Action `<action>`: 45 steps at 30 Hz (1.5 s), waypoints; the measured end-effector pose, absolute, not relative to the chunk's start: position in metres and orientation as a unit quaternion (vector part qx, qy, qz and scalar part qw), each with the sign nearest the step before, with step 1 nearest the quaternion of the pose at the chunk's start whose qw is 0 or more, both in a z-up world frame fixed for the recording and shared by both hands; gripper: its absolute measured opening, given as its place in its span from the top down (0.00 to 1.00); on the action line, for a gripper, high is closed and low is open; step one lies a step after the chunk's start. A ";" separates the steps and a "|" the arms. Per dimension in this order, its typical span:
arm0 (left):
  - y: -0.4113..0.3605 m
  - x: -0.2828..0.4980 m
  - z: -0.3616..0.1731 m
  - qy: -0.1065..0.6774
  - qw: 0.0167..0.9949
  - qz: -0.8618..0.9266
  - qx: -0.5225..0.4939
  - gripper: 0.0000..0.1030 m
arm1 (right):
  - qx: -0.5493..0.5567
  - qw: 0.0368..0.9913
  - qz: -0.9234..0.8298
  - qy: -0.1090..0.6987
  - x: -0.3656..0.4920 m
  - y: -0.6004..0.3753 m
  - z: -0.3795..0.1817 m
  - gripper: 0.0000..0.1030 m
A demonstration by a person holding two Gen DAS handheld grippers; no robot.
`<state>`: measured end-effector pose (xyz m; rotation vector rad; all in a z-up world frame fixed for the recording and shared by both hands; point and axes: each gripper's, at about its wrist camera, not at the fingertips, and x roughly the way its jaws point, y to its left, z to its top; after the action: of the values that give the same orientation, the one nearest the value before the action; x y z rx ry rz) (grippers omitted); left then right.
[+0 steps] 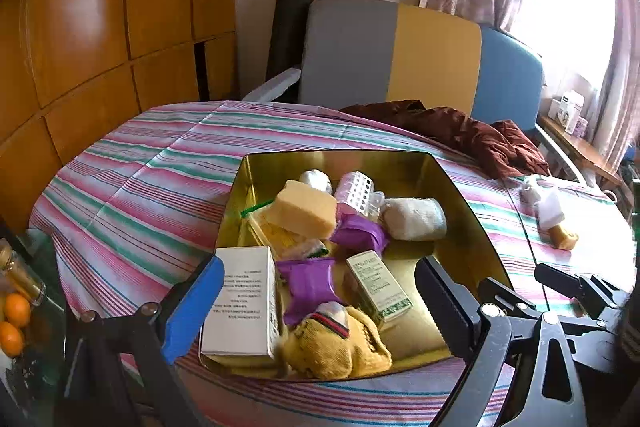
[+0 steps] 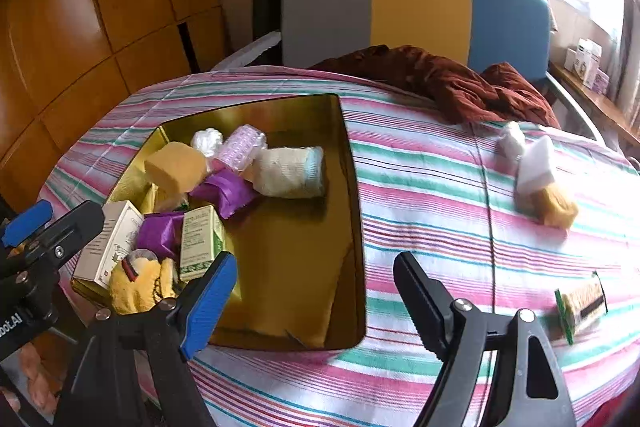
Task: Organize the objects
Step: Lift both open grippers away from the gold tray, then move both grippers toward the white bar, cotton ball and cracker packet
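1. Sitting on a table covered with a pink, green and white striped cloth (image 2: pixel 420 187), a gold-coloured rectangular metal tin (image 2: pixel 352 187) holds most of the objects, crowded toward its left and far side in the right wrist view.
2. Inside the tin lie a yellow sponge block (image 1: pixel 302 207), a rolled white sock (image 1: pixel 416 219), a pink perforated hair roller (image 1: pixel 356 193), two purple wrapped packets (image 1: pixel 308 283), a white printed carton (image 1: pixel 244 299), a small green and white box (image 1: pixel 378 285) and a yellow knitted sock with a striped cuff (image 1: pixel 336 343).
3. The left gripper (image 1: pixel 316 311) hangs over the near end of the tin with its blue finger and its black finger spread wide; nothing is between them.
4. The right gripper (image 2: pixel 316 303) hovers over the tin's near right edge, its jaws also well apart and empty.
5. Out on the cloth, well to the right of the tin, lie a white foam block (image 2: pixel 536 163) touching a yellow sponge piece (image 2: pixel 556 207), with a small white bundle (image 2: pixel 512 141) just behind them.
6. A green-edged snack packet (image 2: pixel 582 303) lies near the right gripper's black finger.
7. A crumpled dark red cloth (image 2: pixel 460 87) lies at the table's far edge.
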<state>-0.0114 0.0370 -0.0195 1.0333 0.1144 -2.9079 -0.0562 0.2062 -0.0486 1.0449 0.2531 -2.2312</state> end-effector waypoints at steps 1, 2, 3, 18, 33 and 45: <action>0.038 -0.010 -0.019 0.036 0.025 -0.941 0.334 0.06 | 0.398 0.322 -0.854 0.095 -0.056 0.209 -0.049 0.20; 0.040 -0.010 -0.019 0.035 0.024 -0.941 0.335 0.06 | 0.397 0.317 -0.856 0.093 -0.056 0.211 -0.050 0.20; 0.041 -0.009 -0.020 0.034 0.023 -0.941 0.336 0.06 | 0.397 0.314 -0.858 0.091 -0.056 0.213 -0.050 0.20; 0.056 -0.002 -0.019 0.017 0.008 -0.943 0.333 0.06 | 0.369 0.302 -0.874 0.096 -0.050 0.226 -0.043 0.20; 0.083 0.002 -0.020 -0.018 -0.012 -0.942 0.335 0.06 | 0.368 0.289 -0.880 0.082 -0.055 0.245 -0.042 0.20; 0.106 0.004 -0.013 -0.049 -0.038 -0.943 0.328 0.06 | 0.385 0.252 -0.885 0.072 -0.080 0.279 -0.042 0.20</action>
<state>0.0041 0.1060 -0.0129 1.0572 -0.1591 -3.0357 -0.0796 0.2793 -0.0419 1.0477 0.1945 -2.4077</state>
